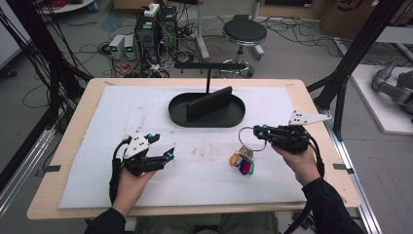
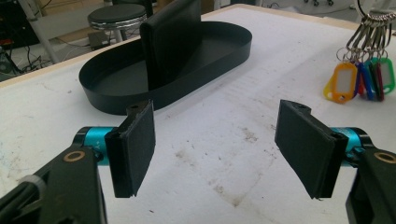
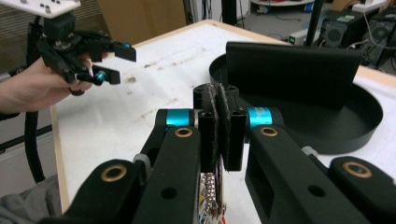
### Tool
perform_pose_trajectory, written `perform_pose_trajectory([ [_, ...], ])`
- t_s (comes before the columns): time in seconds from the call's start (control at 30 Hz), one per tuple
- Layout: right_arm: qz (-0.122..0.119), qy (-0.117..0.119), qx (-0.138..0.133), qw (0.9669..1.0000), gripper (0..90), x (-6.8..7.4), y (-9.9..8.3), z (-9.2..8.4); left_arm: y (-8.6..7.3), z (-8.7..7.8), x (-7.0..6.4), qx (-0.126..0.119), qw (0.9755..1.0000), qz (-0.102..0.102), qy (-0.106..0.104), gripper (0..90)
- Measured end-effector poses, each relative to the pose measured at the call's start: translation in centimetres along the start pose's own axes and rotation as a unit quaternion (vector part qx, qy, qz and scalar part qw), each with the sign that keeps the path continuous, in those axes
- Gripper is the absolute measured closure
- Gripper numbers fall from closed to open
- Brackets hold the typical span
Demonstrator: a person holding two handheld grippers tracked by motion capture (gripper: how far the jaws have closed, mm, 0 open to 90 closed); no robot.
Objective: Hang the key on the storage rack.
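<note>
A bunch of keys with coloured tags hangs from a metal ring held in my right gripper, which is shut on the ring at the table's right. In the right gripper view the jaws of my right gripper are pressed together, with keys dangling below. The tags hang low over the white mat. My left gripper is open and holds nothing at the left, seen wide apart and from across the table. A black oval tray holds an upright black slab.
The white mat covers most of the wooden table. A black T-shaped stand rises behind the tray. Past the far edge are a stool, computers with cables and black frame posts.
</note>
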State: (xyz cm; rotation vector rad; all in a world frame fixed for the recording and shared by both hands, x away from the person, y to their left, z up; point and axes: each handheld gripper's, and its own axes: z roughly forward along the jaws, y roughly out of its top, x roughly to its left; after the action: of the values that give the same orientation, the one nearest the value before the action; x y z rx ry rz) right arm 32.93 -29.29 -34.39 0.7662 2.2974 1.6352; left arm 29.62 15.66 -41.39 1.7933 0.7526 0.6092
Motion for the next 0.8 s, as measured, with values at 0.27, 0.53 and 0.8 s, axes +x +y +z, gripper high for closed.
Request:
perform_pose_trajectory([
  [0.27,-0.004,0.005,-0.008,1.0000,87.8,-0.3,1.4,0.2,-0.1,-0.1,0.0,0.000,1.0000,0.000,-0.001,29.1],
  [0.53,-0.011,0.006,-0.012,0.9998,87.8,-0.6,2.6,0.7,-0.2,-0.5,0.0,0.000,1.0000,-0.001,0.003,29.1],
  [0.8,-0.021,0.008,-0.022,0.9995,87.8,-0.9,4.5,1.4,-0.3,-0.9,0.0,-0.002,1.0000,0.001,0.006,29.1],
])
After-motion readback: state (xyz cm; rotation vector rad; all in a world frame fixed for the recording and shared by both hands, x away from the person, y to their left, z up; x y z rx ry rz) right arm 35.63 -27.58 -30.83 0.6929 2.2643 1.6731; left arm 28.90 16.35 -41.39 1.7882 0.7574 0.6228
